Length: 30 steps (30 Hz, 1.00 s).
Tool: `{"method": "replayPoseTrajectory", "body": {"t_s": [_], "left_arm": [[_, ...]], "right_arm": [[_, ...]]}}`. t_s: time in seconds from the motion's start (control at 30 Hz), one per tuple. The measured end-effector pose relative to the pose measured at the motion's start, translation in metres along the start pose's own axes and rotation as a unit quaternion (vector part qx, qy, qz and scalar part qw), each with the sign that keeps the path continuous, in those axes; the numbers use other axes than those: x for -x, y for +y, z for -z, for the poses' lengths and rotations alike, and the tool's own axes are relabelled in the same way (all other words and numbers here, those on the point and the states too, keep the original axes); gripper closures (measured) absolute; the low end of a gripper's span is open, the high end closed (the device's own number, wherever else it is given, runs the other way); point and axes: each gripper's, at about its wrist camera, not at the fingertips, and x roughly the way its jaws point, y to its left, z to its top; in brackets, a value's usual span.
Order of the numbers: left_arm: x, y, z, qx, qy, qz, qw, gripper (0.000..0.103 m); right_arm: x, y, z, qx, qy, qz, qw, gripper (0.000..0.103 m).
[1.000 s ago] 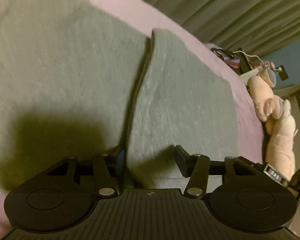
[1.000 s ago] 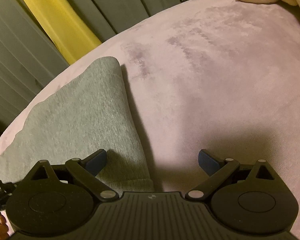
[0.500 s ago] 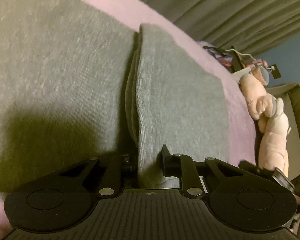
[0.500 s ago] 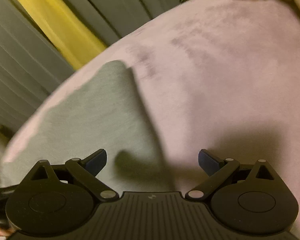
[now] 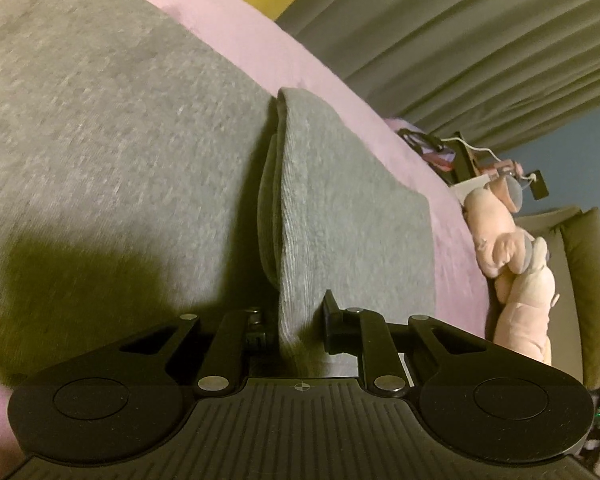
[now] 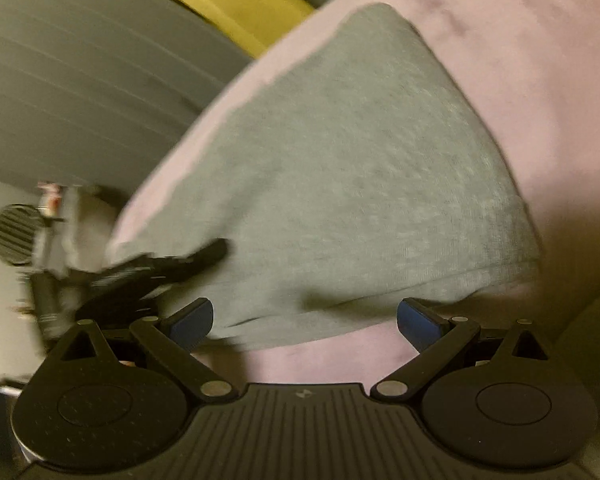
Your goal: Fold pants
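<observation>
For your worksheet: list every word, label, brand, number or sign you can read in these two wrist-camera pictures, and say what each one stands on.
No readable words or numbers in either view.
Small embossed logo mark on the right gripper body: a symbol, not lettering.
Small crosshair mark on the left gripper body: a sign only.
Grey pants, pink bedcover, plush toy: no print visible.
</observation>
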Motion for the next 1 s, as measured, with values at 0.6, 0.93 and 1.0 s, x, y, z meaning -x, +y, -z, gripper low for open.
{"method": "replayPoseTrajectory", "body": {"t_s": [0.6, 0.93, 1.0], "left_arm": [[0.011, -0.008, -0.022, -0.065, -0.056, -0.11, 0.9902, 0.079], [-0.044, -0.029, -0.061, -0.093, -0.026, -0.115, 0.9886, 0.049], [-0.058, -0.029, -0.07, -0.078, -0.011, -0.109, 0.9909, 0.049]], "right_arm": [[0.044, 0.03, -0.005, 0.2, -0.178, 0.194, 0.944, 0.016], [-0.014, 0.019, -0.016, 0.2, -0.148, 0.167, 0.954, 0.031], [-0.01, 0.013, -0.015, 0.185, -0.145, 0.158, 0.959, 0.029]]}}
